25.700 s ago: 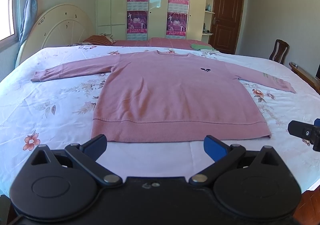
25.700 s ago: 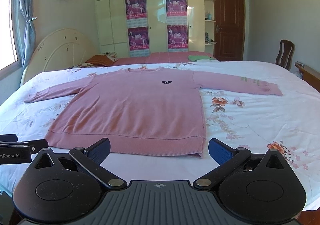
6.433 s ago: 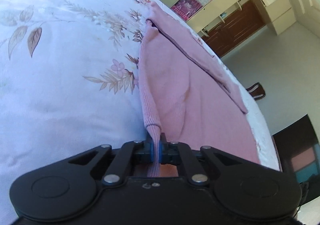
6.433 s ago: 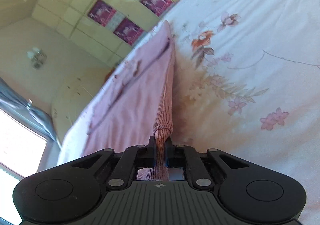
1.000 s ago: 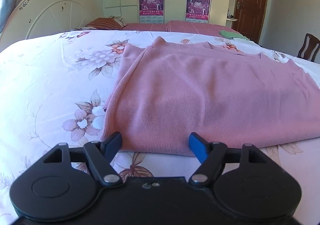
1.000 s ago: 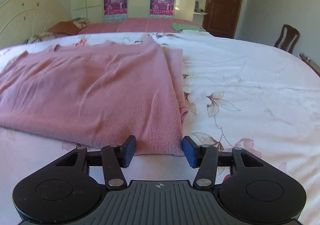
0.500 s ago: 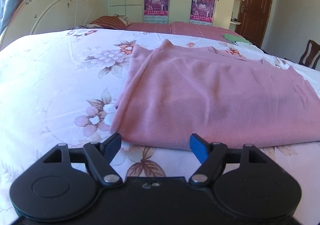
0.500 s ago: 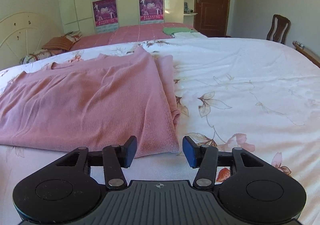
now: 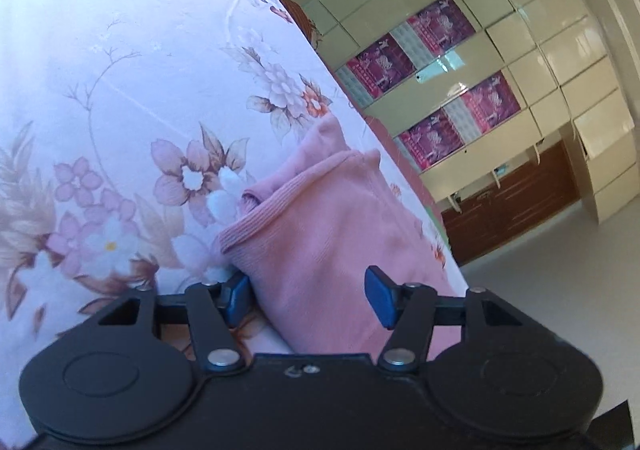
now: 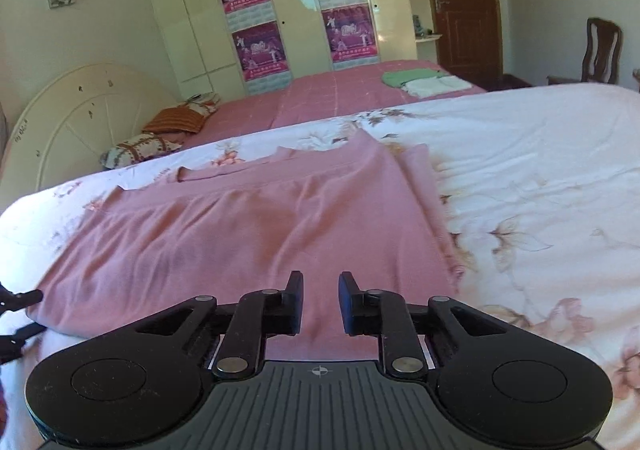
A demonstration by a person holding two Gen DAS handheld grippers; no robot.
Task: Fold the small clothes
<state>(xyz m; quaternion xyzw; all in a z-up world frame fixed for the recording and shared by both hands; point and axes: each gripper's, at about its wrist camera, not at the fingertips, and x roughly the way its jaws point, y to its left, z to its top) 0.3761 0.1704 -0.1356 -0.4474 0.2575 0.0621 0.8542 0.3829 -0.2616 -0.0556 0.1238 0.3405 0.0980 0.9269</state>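
Through your left wrist camera, your left gripper is rolled hard to one side, its blue-padded fingers spread wide around the near corner of the folded pink knit sweater; one pad presses the ribbed hem edge, the other stands off the cloth, so nothing is clamped. The sweater's fine rib and rolled cuff-like edge show clearly, lying on the white bed sheet printed with pink and brown flowers. Half a second ago this camera sat level, short of the hem; now it has tilted and pushed in over the corner. Through your right wrist camera, your right gripper hangs over the near hem of the same pink sweater, which lies folded into a broad soft slab with shallow wrinkles across the floral sheet. Its dark fingers are parted by a narrow gap with pink cloth showing between them, gripping nothing. Compared with half a second ago, that gap has narrowed and the gripper has advanced from beside the sweater's edge to above it.
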